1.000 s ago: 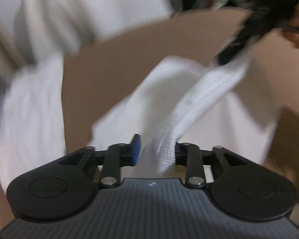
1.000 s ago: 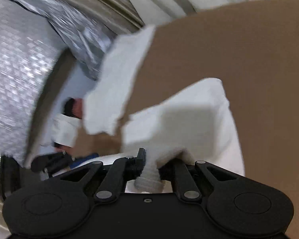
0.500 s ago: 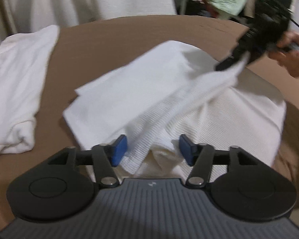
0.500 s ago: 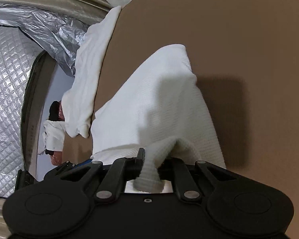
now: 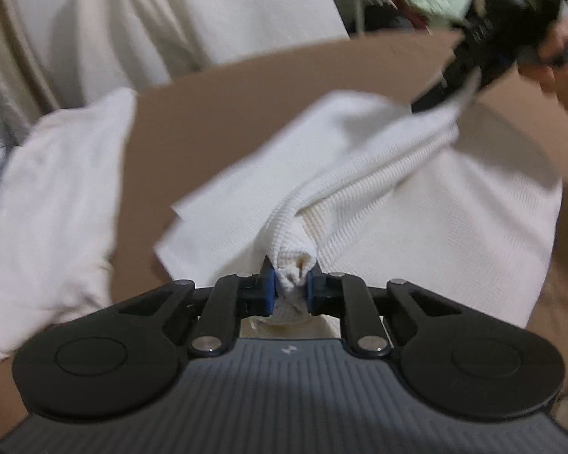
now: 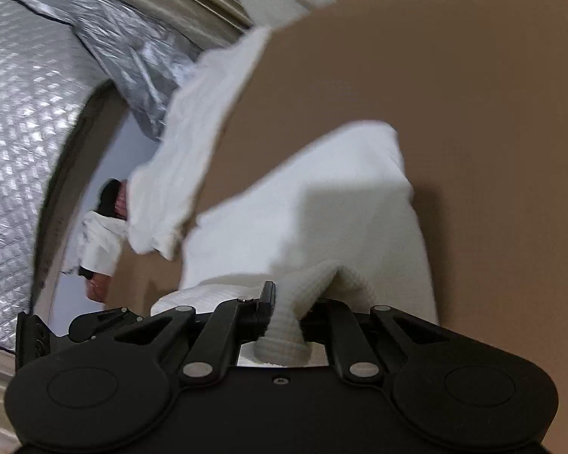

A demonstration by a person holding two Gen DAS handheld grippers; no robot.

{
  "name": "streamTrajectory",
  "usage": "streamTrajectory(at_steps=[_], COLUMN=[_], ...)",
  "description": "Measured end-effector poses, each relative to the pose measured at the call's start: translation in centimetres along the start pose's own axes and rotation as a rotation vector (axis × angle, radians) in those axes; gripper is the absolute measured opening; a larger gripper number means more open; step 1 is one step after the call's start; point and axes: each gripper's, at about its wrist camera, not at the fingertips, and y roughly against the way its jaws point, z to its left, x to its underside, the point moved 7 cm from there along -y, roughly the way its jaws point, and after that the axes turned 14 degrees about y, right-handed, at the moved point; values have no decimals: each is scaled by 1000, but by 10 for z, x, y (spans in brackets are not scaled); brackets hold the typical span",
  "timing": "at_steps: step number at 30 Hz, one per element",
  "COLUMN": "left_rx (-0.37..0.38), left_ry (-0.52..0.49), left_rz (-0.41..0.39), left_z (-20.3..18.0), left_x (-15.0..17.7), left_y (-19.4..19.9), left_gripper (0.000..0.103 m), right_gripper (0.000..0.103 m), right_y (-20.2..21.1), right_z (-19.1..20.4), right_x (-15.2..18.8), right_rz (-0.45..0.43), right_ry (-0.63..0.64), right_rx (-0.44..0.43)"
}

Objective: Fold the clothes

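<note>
Current state: a white waffle-knit garment (image 5: pixel 416 219) lies partly flat on the brown bench (image 5: pixel 223 113), with one edge lifted between the two claws.

Left claw (image 5: pixel 291 290): its jaws have just been closing, and the blue pads (image 5: pixel 269 291) now pinch a bunched corner of the garment. From this corner a ribbed edge runs taut up and to the right to the right claw (image 5: pixel 450 89), which a hand (image 5: pixel 564 72) carries above the far side of the bench.

Right claw (image 6: pixel 286 312): pressed together on a rolled fold of the same garment (image 6: pixel 322 219); cloth protrudes behind the jaws.

Progress, judged from the layout:
1. Done: both corners of one edge are gripped; the lower layer already rests flat on the bench with a straight edge showing at the left.
2. Not yet done: the lifted edge is not laid over the lower layer, so the fold is incomplete.
3. Pending: a second white garment (image 5: pixel 56 204), crumpled, lies at the left bench edge, well apart from the first and apparently unfolded.
</note>
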Motion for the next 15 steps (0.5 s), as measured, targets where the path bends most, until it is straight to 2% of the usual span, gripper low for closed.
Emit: streamTrajectory(at_steps=[3,5,7,10,12,15], left_rx=[-13,-22,-95,-175,-184,-213], left_ry=[28,46,106,176,154,155], left_rz=[-22,-37,64,155,104,17], left_z=[11,19,32,41,42,51], left_x=[-24,-40,-33,-10,-9,-16], left_y=[-5,-8,-46,-82,-75,-56], left_gripper=[14,15,21,22,22,23], right_gripper=[10,10,13,38,38,40], right_y=[7,-1,-15,-40,-42,-19], right_z=[6,-1,-12,-40,-50,-57], right_x=[-23,-39,-49,-50,-49,-54], right_rz=[-50,-47,-34,-2,-17,-108], right_ry=[-12,-19,-40,-131,-158,-165], right_rx=[-13,11,40,90,72,31])
